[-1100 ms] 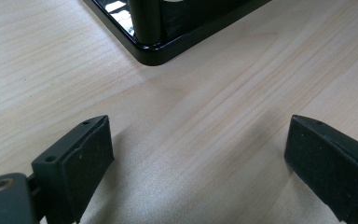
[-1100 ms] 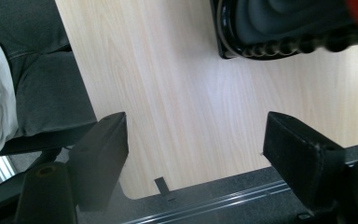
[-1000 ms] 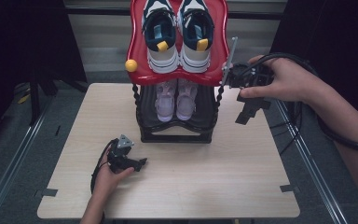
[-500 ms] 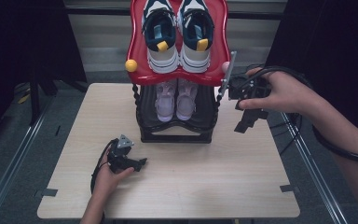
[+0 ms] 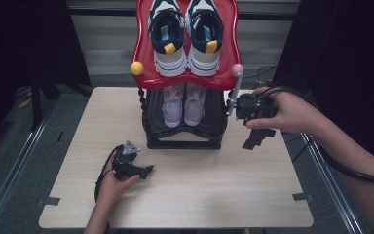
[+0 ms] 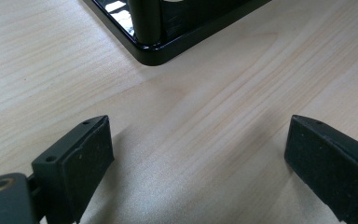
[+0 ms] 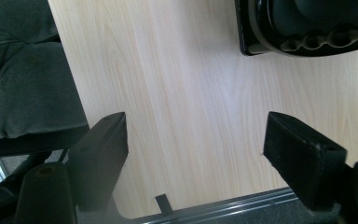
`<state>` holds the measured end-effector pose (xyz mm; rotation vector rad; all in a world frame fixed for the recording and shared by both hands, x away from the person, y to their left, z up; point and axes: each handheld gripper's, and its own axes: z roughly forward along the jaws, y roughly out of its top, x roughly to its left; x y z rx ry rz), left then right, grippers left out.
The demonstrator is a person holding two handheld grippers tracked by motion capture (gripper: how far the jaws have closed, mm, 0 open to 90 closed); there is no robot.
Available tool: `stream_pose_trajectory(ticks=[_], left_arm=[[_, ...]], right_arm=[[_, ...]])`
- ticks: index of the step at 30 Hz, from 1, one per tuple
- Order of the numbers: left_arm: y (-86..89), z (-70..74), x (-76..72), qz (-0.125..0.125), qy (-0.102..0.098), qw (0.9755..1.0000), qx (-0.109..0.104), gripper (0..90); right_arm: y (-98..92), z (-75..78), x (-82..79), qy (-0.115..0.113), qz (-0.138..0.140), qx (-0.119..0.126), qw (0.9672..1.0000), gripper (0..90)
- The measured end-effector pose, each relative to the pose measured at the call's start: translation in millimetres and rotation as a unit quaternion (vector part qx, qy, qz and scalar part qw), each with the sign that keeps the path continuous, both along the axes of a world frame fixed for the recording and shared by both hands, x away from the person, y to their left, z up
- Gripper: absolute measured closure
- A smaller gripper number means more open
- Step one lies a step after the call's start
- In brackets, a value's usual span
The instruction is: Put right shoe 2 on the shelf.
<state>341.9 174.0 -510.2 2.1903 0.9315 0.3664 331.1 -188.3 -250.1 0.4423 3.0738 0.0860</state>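
A two-tier shoe rack [image 5: 184,141] stands at the back middle of the wooden table [image 5: 185,195]. Its red top shelf [image 5: 143,53] carries a pair of white and navy sneakers [image 5: 187,34]. A pale lilac pair [image 5: 184,105] sits on the black lower shelf. My left gripper [image 5: 146,170] rests on the table in front of the rack's left corner, open [image 6: 198,135], with bare wood between its fingers. My right gripper [image 5: 254,140] hangs just right of the rack, pointing down at the table, also open [image 7: 196,130] and holding nothing.
The rack's black base [image 6: 154,46] lies just ahead of the left jaws, and its corner [image 7: 307,28] is close to the right jaws. A metal rail [image 7: 214,210] runs along the table edge, with grey cloth [image 7: 23,70] beyond it. Dark curtains [image 5: 341,48] flank the table.
My right hand has come down beside the rack, from level with the red shelf to level with the lower shelf. Its jaws have stayed open. The left hand has not moved.
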Motion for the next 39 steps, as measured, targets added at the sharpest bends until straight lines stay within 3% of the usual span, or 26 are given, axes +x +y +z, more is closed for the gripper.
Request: stream_pose_trajectory(ticks=[5, 12, 20, 27, 33, 36, 39], left_arm=[[0.0, 0.1, 0.0, 0.0, 0.0, 1.0, 0.0, 7.2], [0.0, 0.0, 0.0, 0.0, 0.0, 1.0, 0.0, 7.3], [0.0, 0.0, 0.0, 0.0, 0.0, 1.0, 0.0, 7.2], [0.0, 0.0, 0.0, 0.0, 0.0, 1.0, 0.0, 7.2], [-0.2, -0.2, 0.0, 0.001, -0.001, 1.0, -0.001, 7.2], [-0.1, -0.2, 0.0, 0.001, -0.001, 1.0, -0.001, 7.2], [-0.2, -0.3, 0.0, 0.001, -0.002, 1.0, -0.001, 7.2]], right_arm=[[0.2, -13.3, -1.9, 0.004, 0.003, -0.001, 1.0, 21.2], [-2.3, -32.6, -4.4, -0.005, -0.004, -0.022, 0.9997, 21.2], [-4.7, -52.7, -6.9, 0.006, -0.006, -0.022, 0.9997, 21.2], [-8.4, -64.6, -6.7, 0.001, 0.003, -0.016, 0.9999, 20.9], [-11.6, -77.9, -8.8, 0.011, -0.013, -0.018, 0.9997, 20.5], [-13.3, -84.5, -7.2, 0.006, 0.002, -0.012, 0.9999, 20.5], [-13.1, -87.5, -9.9, 0.011, -0.018, -0.013, 0.9997, 20.3]])
